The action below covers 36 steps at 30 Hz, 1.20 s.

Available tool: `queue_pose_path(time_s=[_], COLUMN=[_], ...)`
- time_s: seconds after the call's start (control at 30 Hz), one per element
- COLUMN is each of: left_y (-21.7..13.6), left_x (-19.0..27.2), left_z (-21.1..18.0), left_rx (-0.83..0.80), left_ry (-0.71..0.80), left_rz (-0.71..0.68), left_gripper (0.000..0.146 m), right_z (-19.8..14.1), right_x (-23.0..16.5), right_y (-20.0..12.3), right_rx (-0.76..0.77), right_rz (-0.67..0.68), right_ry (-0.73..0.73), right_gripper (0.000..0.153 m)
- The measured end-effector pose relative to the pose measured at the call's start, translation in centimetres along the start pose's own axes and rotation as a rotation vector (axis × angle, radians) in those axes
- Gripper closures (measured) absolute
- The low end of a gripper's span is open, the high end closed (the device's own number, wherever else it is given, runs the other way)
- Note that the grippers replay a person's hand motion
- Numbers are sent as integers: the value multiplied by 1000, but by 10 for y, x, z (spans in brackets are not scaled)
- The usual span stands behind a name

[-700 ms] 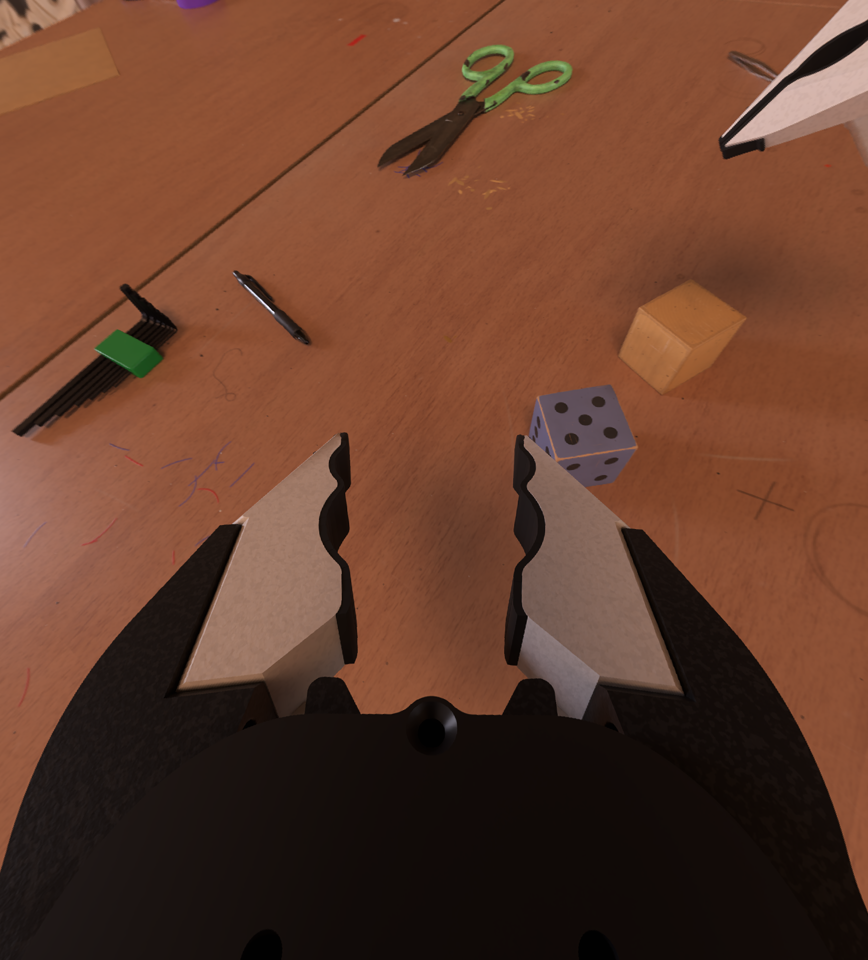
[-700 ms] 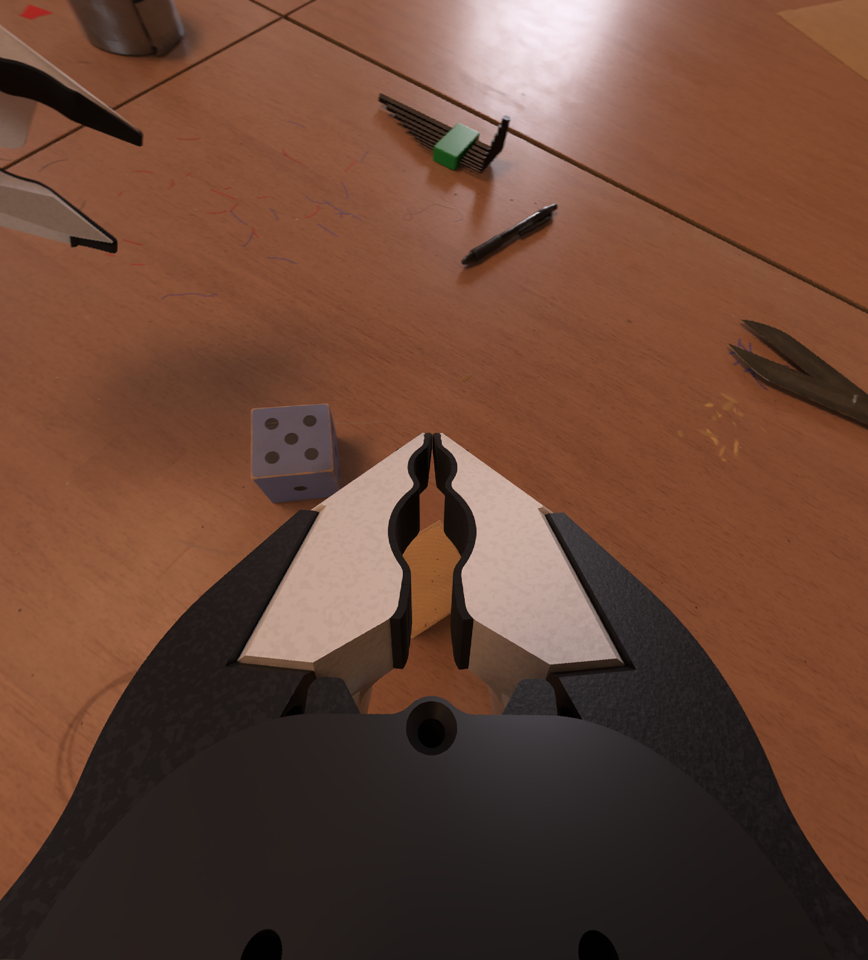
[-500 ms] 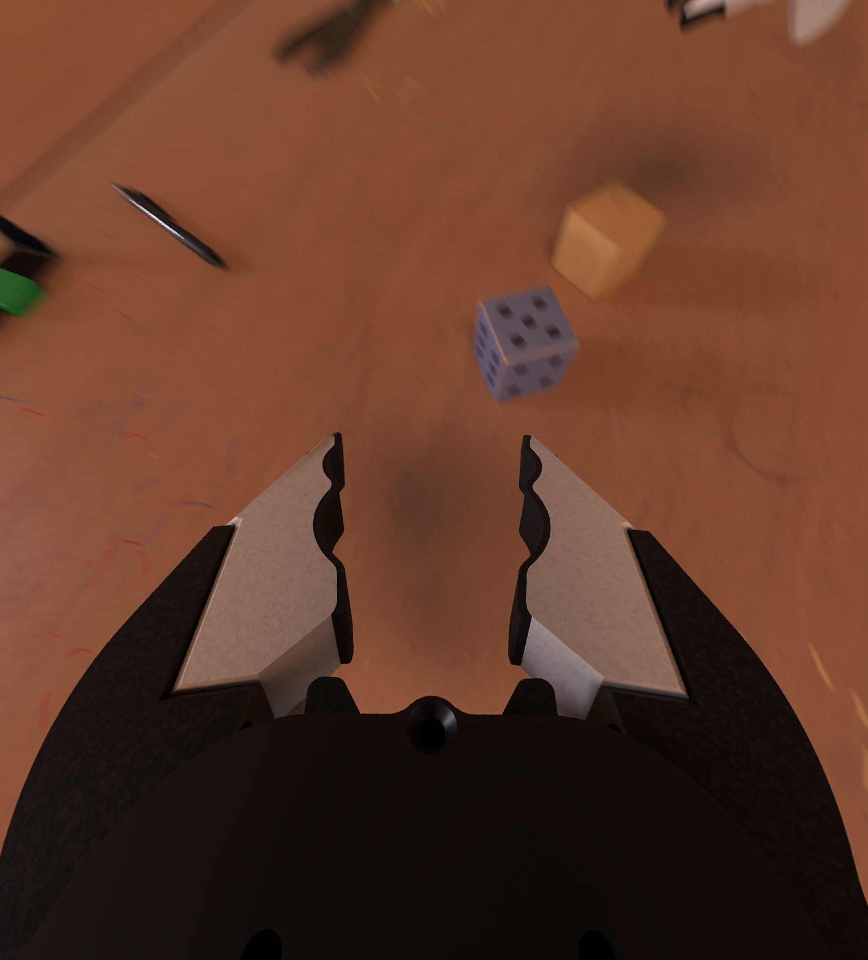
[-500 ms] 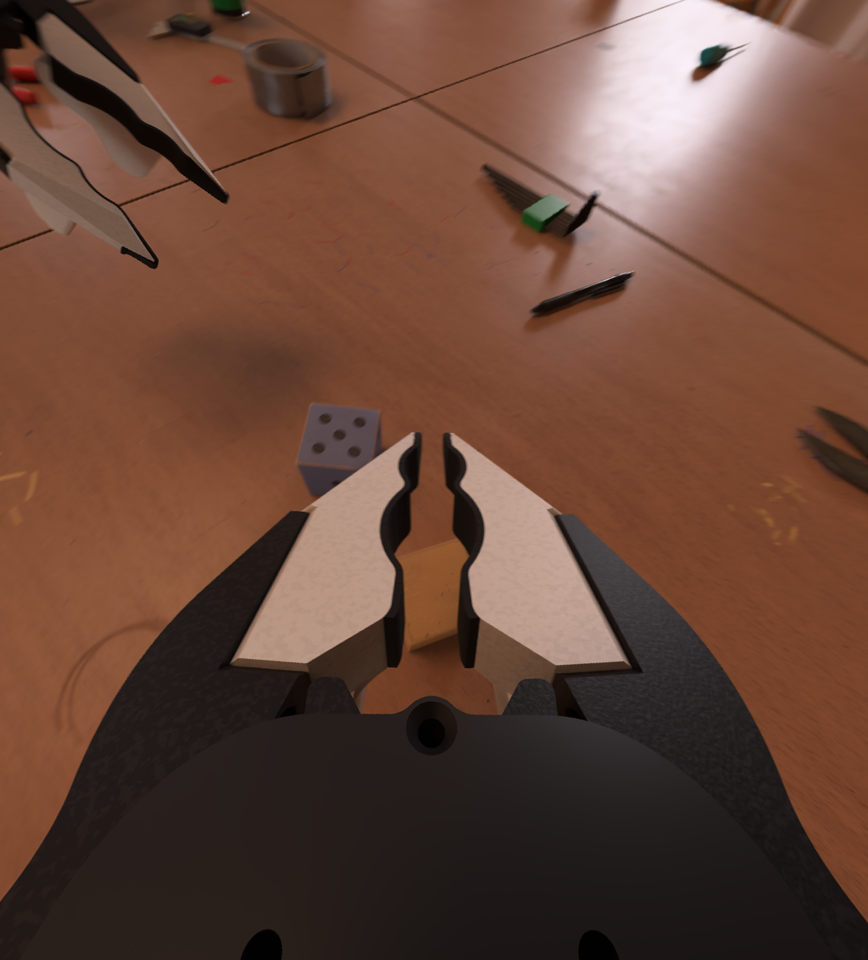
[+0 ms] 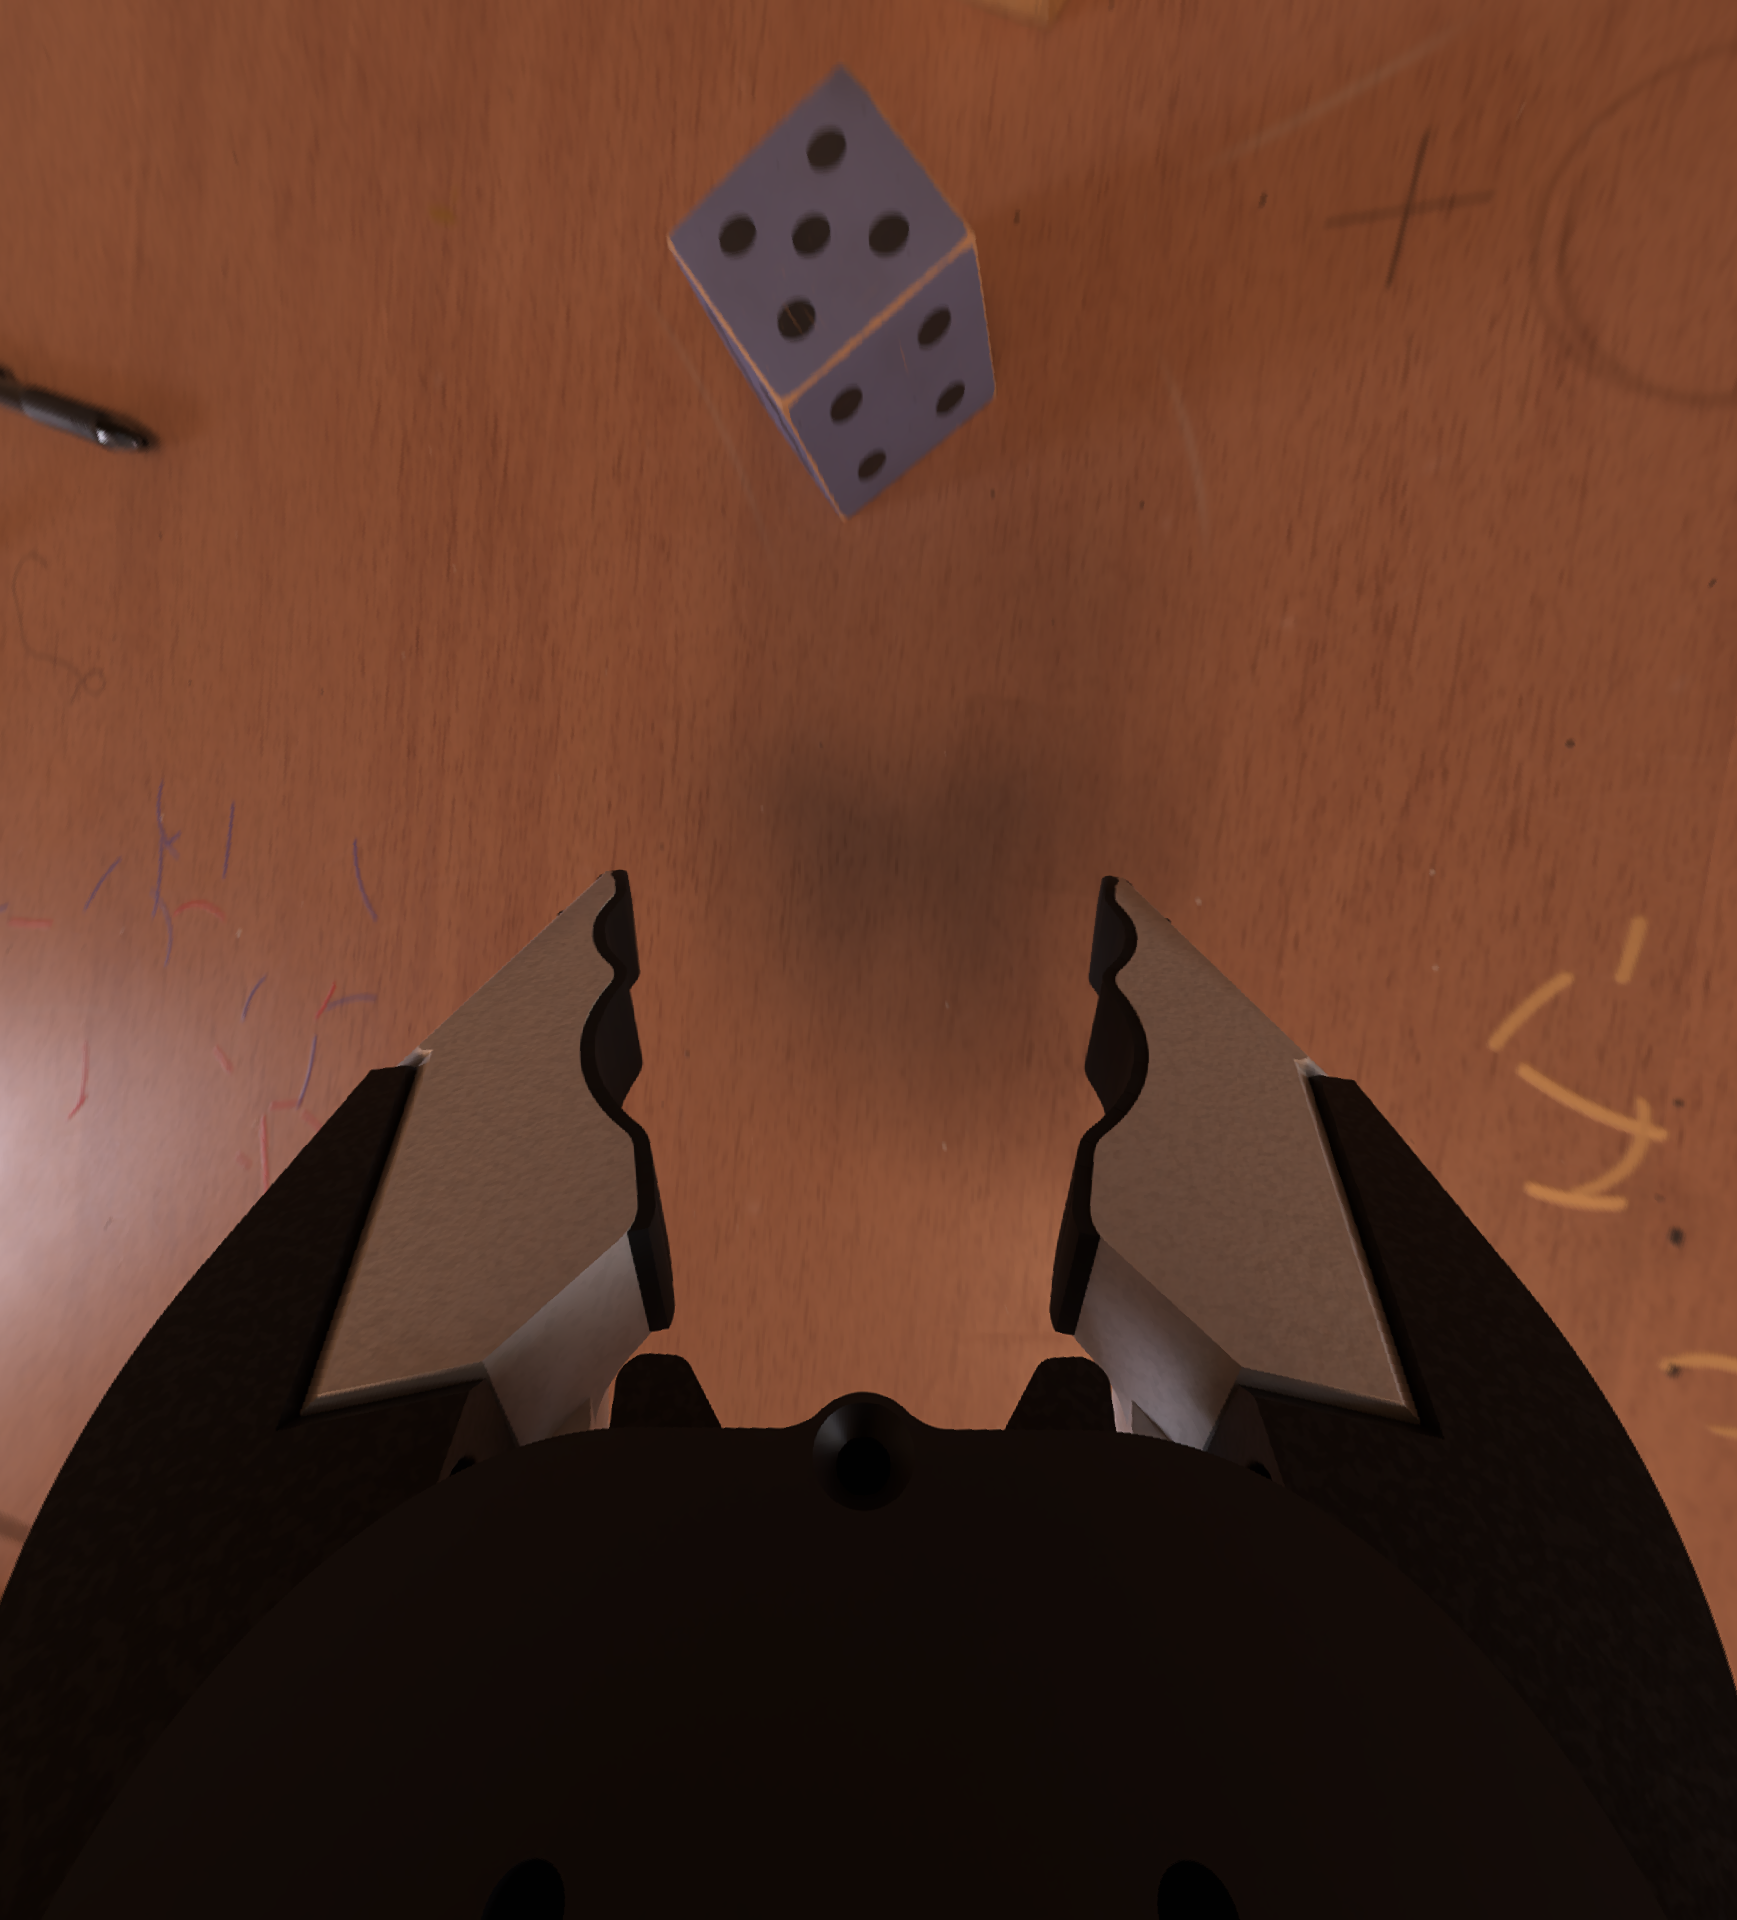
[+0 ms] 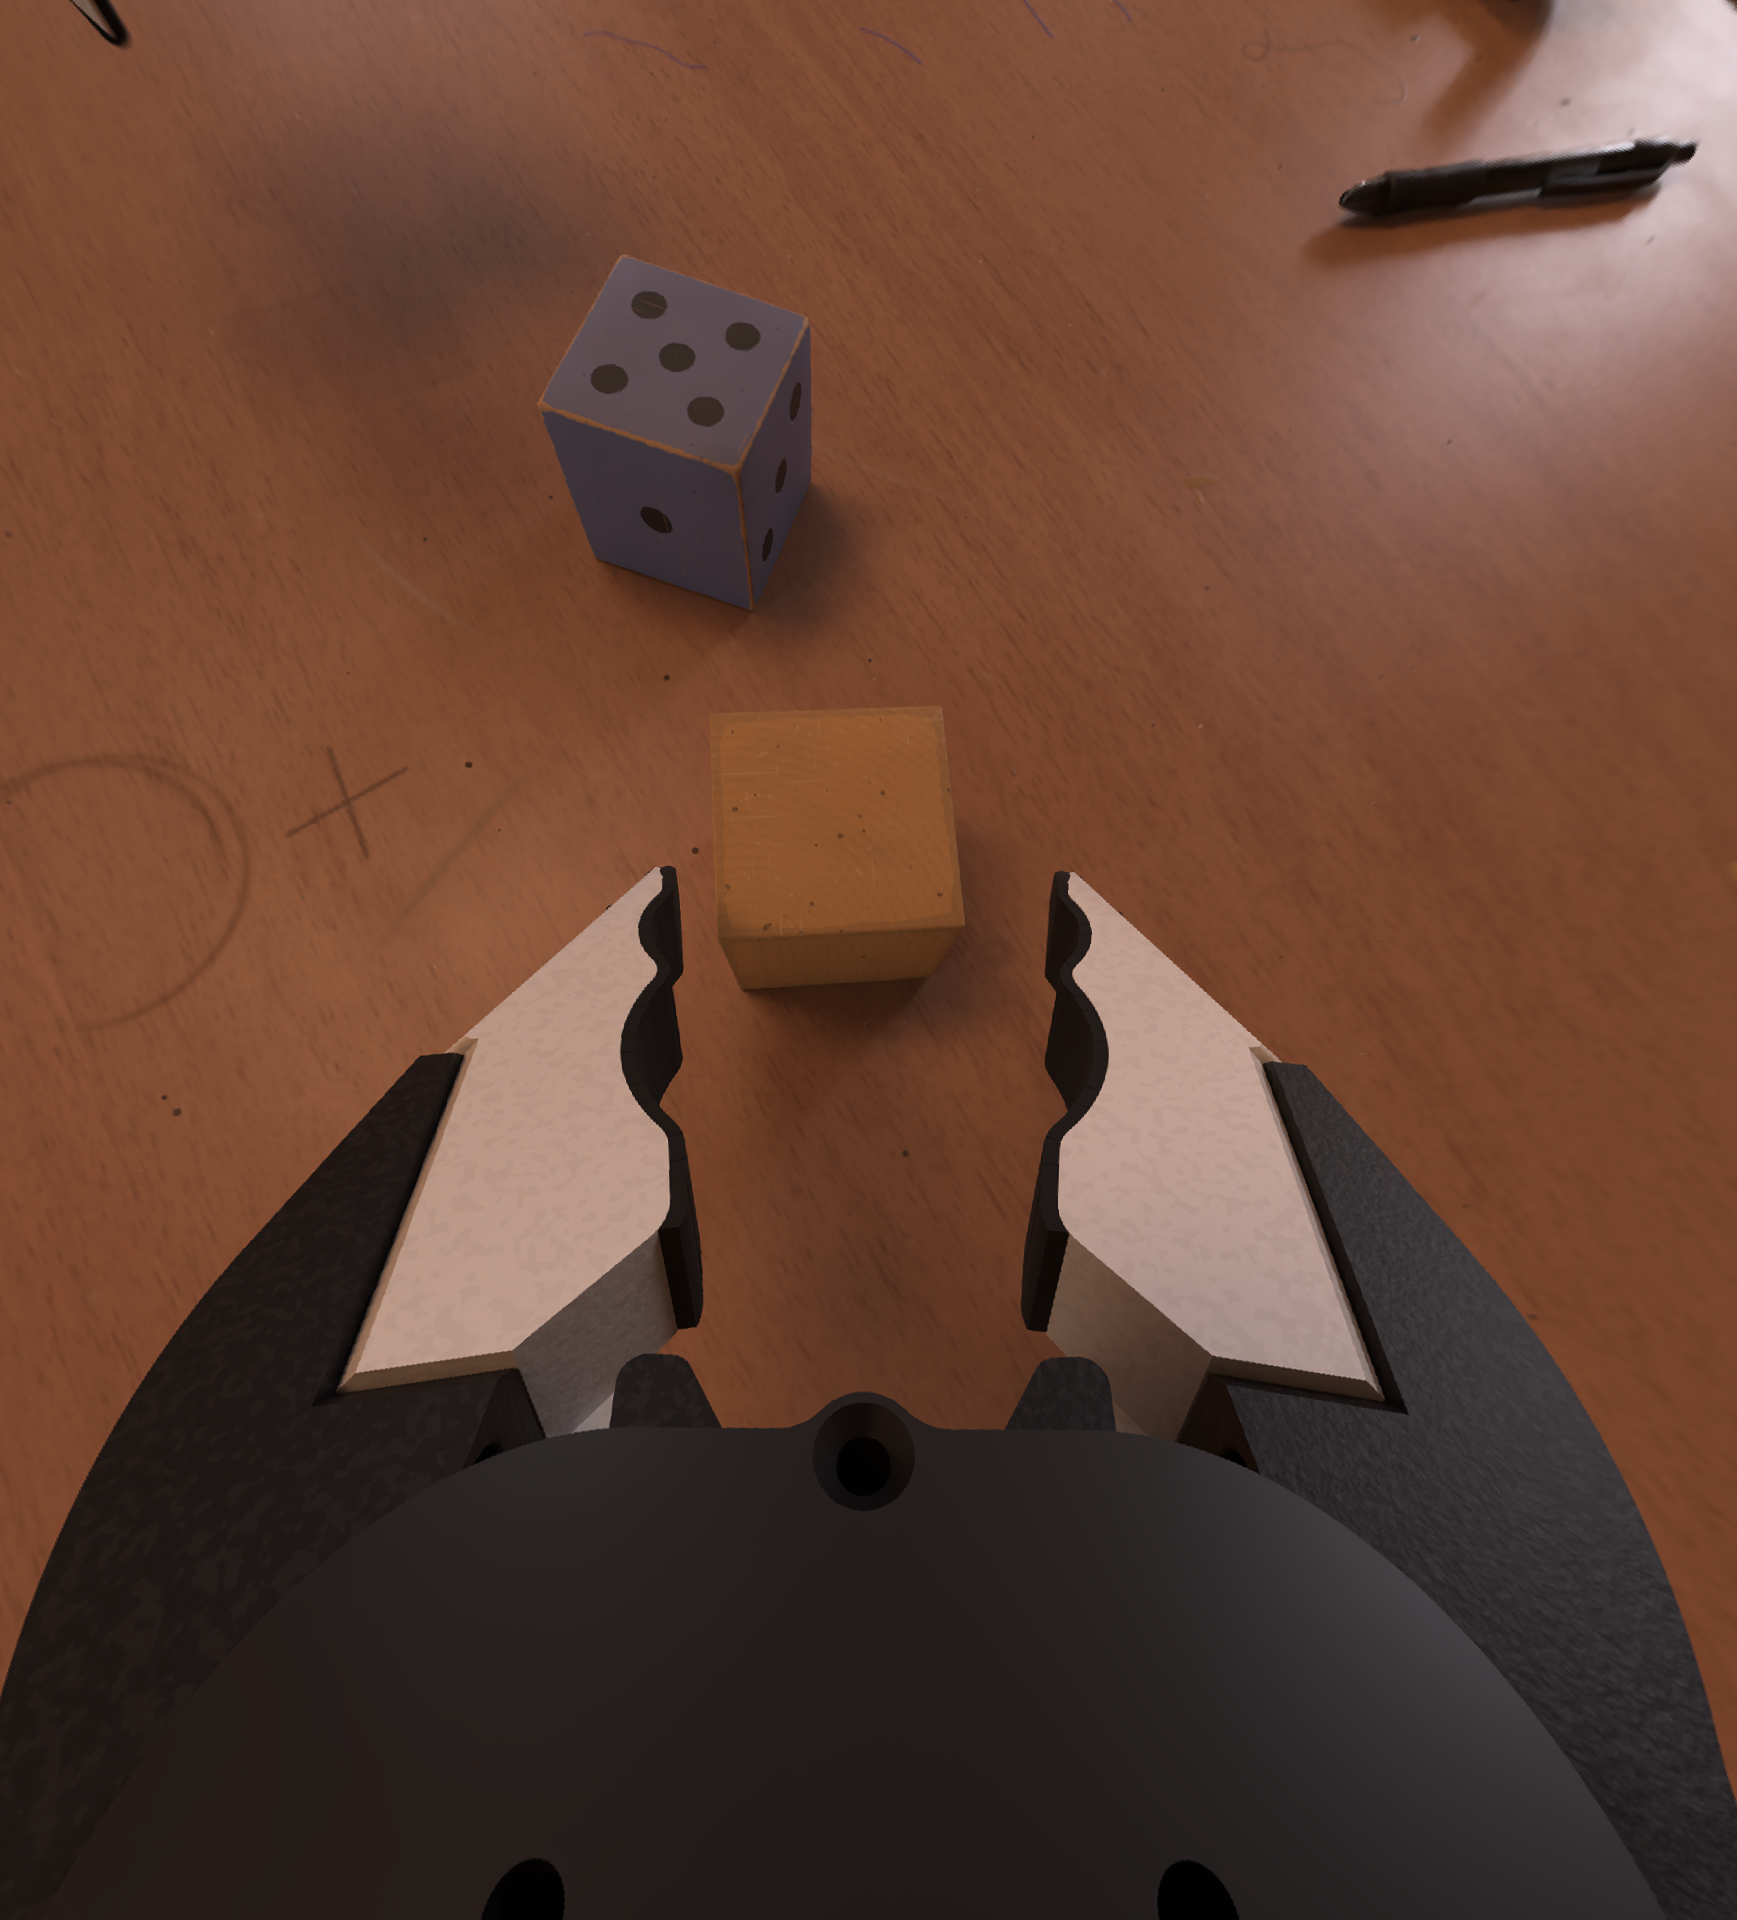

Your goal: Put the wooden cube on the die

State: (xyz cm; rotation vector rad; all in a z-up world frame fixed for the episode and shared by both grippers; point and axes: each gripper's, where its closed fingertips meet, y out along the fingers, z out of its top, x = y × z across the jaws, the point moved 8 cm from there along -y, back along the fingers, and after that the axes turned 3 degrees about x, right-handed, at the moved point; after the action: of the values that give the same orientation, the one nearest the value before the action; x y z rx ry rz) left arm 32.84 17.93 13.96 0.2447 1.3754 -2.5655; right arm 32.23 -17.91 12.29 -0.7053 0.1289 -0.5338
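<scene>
On the scuffed brown table (image 6: 1363,623), going left to right through the right wrist view, a pencilled circle (image 6: 85,883) and a small cross (image 6: 346,802) sit at the left edge, and then comes the die (image 6: 682,431), grey-violet with dark pips, five showing on top, standing farther out and a touch left of centre. Just nearer sits the wooden cube (image 6: 833,842), flat on the table and apart from the die, with a clear strip of table between them. The right gripper (image 6: 864,878) hangs above with its jaws spread wide, the cube just past the fingertips and untouched by either one. Far right, a black pen (image 6: 1518,177) lies well away. Over in the left wrist view, the pen (image 5: 33,395) pokes in from the left, the die (image 5: 833,301) stands ahead, and the left gripper (image 5: 862,883) is spread too, nothing between its fingers but bare table, with orange scribbles (image 5: 1622,1143) off to the right.
</scene>
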Motion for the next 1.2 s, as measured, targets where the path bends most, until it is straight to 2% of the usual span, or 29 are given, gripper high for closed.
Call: queue_pose_path(time_s=[0.13, 0.3, 0.47, 0.53, 0.63, 0.73, 0.83, 0.93, 1.07, 1.2], left_y=[12, 30, 49, 53, 50, 33, 10, -7, -16, -22], left_x=[-5, -2, 0, 1, 1, -4, -9, -11, -12, -18], left_z=[-8, -16, -20, -19, -18, -16, -9, -1, 6, 10], left_rx=[178, 160, 105, 93, 79, 103, 163, 190, 194, 252], left_ry=[-24, 17, 1, 7, -4, -11, -13, -7, -16, -70], left_rz=[-97, -140, -195, -219, -242, -187, -111, -44, -18, -4], left_gripper=[65, 66, 67, 72, 79, 80, 80, 80, 80, 80], right_z=[-11, -16, -17, -19, -23, -22, -7, 28, 79, 98], right_x=[3, 0, -1, -1, 1, 5, 7, 1, -16, -31], right_y=[2, 11, 34, 40, 37, 19, -3, -11, 12, 49], right_rx=[75, 95, 38, 4, -15, 36, 120, 177, 185, 92], right_rz=[74, 95, 105, 119, 108, 91, 60, 27, -64, -148], right_ry=[59, 22, 1, -1, 6, 54, 110, 174, 227, 227], right_gripper=[76, 61, 61, 66, 92, 92, 92, 92, 92, 92])
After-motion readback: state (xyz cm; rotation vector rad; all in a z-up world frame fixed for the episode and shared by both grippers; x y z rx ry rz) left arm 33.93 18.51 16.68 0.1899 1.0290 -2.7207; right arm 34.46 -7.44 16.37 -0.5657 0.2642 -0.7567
